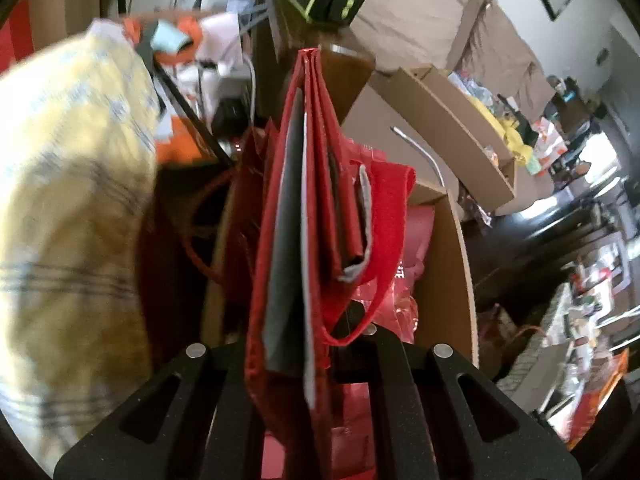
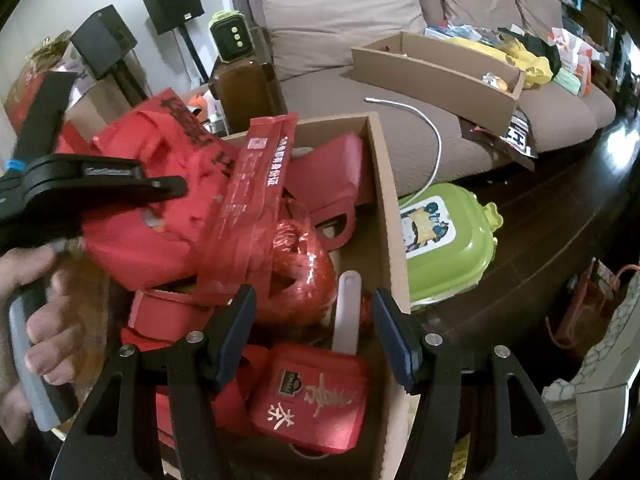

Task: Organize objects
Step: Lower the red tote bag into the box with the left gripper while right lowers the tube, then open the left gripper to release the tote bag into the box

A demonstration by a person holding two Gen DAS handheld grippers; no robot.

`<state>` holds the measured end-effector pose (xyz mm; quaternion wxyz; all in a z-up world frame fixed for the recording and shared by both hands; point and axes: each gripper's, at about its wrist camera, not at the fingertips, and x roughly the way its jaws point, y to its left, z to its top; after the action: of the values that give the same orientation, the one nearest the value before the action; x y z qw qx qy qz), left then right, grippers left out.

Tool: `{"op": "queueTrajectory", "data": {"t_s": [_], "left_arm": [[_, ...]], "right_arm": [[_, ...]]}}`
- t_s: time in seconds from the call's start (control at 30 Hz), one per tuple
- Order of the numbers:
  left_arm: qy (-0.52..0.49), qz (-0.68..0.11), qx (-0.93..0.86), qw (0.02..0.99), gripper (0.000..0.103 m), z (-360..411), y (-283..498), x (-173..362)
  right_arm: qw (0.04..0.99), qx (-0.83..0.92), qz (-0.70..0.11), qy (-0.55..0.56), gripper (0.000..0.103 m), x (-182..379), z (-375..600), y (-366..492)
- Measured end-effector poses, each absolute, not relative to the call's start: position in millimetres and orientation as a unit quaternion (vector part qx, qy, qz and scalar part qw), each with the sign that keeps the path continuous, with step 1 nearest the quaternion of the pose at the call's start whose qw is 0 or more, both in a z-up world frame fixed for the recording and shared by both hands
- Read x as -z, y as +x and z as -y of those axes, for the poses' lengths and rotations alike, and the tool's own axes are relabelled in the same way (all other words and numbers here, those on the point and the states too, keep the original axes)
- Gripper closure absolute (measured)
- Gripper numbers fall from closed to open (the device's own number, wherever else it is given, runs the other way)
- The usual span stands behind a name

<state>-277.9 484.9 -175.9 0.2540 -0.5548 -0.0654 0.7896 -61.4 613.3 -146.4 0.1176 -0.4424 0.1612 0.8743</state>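
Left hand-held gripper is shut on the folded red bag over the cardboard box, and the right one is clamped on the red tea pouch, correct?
Not quite. The right hand-held gripper is open and holds nothing; the red tea pouch lies loose in the cardboard box, as the right wrist view shows. The left hand-held gripper is indeed shut on the folded red bag.

Two open brown cardboard boxes show: one near, packed with red things (image 2: 384, 200), and one long shallow one far right on the sofa (image 2: 436, 76). Two black cube speakers on stands stand far left (image 2: 174, 0) (image 2: 104, 36). One green plastic lidded container with a picture label lies right of the near box (image 2: 448, 240). One white cable curves over the sofa seat (image 2: 434, 132). One red pouch with gold characters lies nearest in the box (image 2: 312, 396). Three grey-brown sofa back cushions are visible (image 2: 336, 12).
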Motion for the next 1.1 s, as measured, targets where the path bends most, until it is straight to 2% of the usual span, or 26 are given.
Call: {"op": "queueTrajectory", "data": {"t_s": [0.27,0.4,0.47,0.5,0.7,0.83,0.93,1.1], "left_arm": [[-0.570,0.050,-0.781,0.250,0.096,-505,-283,191],[-0.569,0.028,-0.787,0.237,0.089,-504,-281,191],[-0.567,0.024,-0.790,0.234,0.080,-503,-280,189],[-0.565,0.019,-0.792,0.230,0.071,-503,-278,187],[-0.577,0.008,-0.781,0.237,0.035,-507,-271,175],[-0.569,-0.011,-0.783,0.251,0.034,-507,-260,156],[-0.545,-0.032,-0.798,0.255,0.022,-501,-249,135],[-0.500,-0.036,-0.827,0.254,0.017,-474,-235,95]], "right_arm": [[0.123,-0.871,-0.164,-0.447,0.042,149,-616,-61],[0.127,-0.868,-0.170,-0.448,0.041,150,-618,-60],[0.128,-0.868,-0.170,-0.450,0.042,150,-618,-60],[0.129,-0.868,-0.168,-0.450,0.042,150,-618,-60],[0.135,-0.866,-0.157,-0.455,0.041,152,-616,-60],[0.140,-0.864,-0.150,-0.460,0.041,155,-616,-60],[0.139,-0.864,-0.150,-0.459,0.041,155,-616,-60],[0.139,-0.866,-0.146,-0.459,0.041,156,-613,-62]]}}
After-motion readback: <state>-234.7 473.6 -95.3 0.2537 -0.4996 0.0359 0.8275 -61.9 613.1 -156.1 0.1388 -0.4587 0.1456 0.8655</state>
